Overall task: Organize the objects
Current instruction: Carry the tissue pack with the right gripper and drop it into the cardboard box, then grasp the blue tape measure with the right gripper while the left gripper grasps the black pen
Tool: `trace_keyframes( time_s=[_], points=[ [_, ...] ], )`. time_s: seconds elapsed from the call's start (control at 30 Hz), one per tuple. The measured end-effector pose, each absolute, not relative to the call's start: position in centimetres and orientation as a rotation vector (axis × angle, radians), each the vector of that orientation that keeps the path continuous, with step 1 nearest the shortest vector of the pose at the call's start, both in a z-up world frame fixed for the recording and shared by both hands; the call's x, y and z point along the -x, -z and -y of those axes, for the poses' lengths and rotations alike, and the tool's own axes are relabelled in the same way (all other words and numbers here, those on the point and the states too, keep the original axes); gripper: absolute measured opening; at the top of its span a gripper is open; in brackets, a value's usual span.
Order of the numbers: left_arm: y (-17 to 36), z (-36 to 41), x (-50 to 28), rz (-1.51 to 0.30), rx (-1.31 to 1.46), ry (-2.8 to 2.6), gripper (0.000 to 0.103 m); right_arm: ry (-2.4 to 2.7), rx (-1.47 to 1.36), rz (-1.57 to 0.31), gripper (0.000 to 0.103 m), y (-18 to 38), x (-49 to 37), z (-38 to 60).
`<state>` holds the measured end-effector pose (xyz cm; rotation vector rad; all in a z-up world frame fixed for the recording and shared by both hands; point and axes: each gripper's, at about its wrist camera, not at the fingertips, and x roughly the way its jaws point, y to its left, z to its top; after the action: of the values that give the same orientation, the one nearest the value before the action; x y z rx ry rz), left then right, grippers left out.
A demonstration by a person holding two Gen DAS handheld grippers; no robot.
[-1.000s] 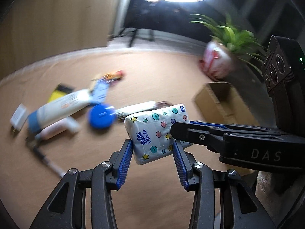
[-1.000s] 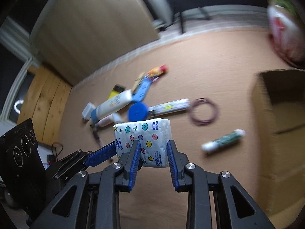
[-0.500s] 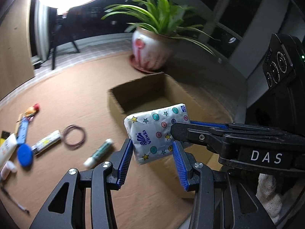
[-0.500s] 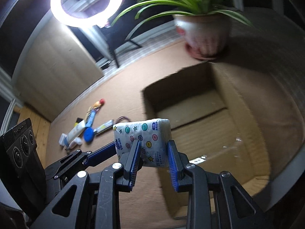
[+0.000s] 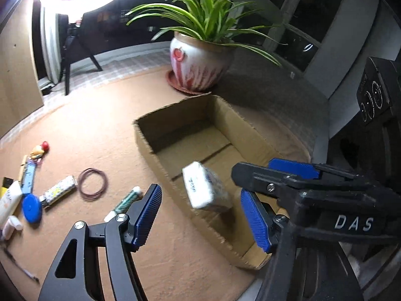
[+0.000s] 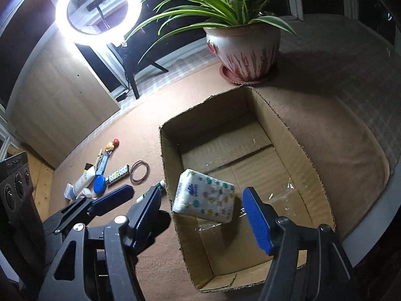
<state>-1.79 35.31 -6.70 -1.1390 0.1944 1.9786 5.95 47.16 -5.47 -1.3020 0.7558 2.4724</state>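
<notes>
A white tissue pack (image 6: 204, 197) with coloured dots and stars hangs tilted in the air over the open cardboard box (image 6: 295, 140), touching no pad. In the left wrist view the tissue pack (image 5: 204, 188) is blurred above the cardboard box (image 5: 147, 138). My left gripper (image 5: 204, 215) has its jaws opening, blue pads well clear of the pack. My right gripper (image 6: 204, 215) is opening too, with the pack loose between its fingers. The right gripper's fingers (image 5: 293, 168) cross the left view from the right; the left gripper's fingers (image 6: 112, 195) show at lower left of the right view.
Loose items lie on the brown mat left of the box: a green tube (image 5: 125, 200), a ring of brown bands (image 5: 92, 183), a patterned tube (image 5: 59, 193), a blue lid (image 5: 31, 207), a white bottle (image 5: 7, 200). A potted plant (image 5: 200, 67) stands behind the box, a ring light (image 6: 97, 7) beyond.
Both grippers swung from the pile of items to above the box with the tissue pack held between them. Both have now opened, and the pack has dropped free and tilted.
</notes>
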Motion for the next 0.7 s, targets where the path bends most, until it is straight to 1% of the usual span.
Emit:
trace_keyframes(
  time_s=[0.3,0.5,0.7],
  points=[
    [7.1,-28.3,4.0,-0.13,1.225,-2.104,0.069,-2.569,1.326,-0.666,0.064,5.2,-3.9,-43.5],
    [8.9,-20.7,6.0,-0.077,1.34,-2.238,0.069,-2.641,1.383,-0.617,0.064,5.5,-1.4,-40.3],
    [12.1,-11.9,7.8,0.015,1.492,-2.366,0.069,-2.729,1.486,-0.501,0.064,5.7,2.4,-36.0]
  ],
)
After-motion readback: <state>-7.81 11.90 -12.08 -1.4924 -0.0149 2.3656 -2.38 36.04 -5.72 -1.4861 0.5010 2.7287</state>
